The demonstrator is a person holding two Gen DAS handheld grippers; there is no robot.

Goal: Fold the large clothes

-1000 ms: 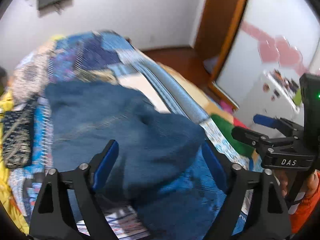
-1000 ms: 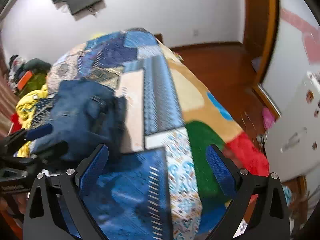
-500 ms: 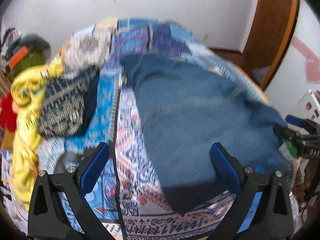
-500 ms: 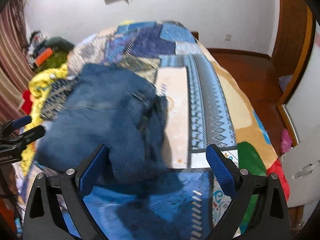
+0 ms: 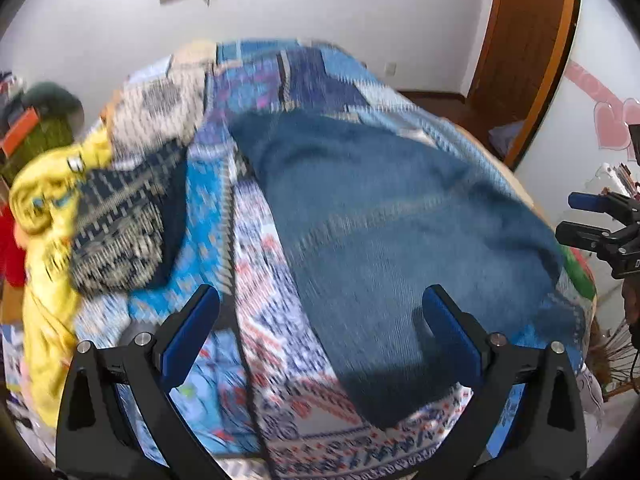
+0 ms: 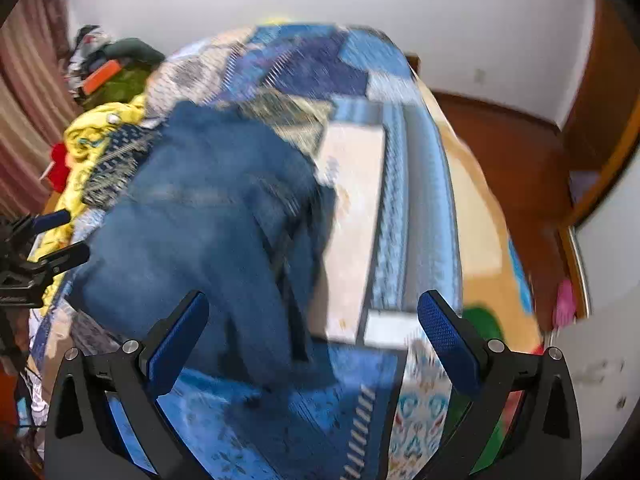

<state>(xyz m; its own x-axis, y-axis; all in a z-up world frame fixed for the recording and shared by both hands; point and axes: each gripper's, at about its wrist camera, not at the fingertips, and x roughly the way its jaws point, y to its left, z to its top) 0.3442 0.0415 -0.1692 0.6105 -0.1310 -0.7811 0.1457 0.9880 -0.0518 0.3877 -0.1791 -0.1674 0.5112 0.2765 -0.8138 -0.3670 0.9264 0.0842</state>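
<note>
A large blue denim garment lies bunched in a folded heap on the patchwork bed cover. My left gripper hovers open above the garment's near left edge, and nothing touches its blue pads. In the right wrist view the same garment fills the left half, with its near end under my right gripper. That gripper's jaws are opening and no cloth is pinched between them. Each gripper shows at the edge of the other's view: the right gripper and the left gripper. Both pictures are motion-blurred.
A yellow garment and a dark patterned one lie at the bed's left side. Green and orange clutter sits by a striped curtain. Wooden floor and a door lie to the right.
Both cameras have swung and drawn back. A second ago the denim bulged up between the left fingers; now it lies lower on the bed, free of both grippers. Both jaws stand slightly wider.
</note>
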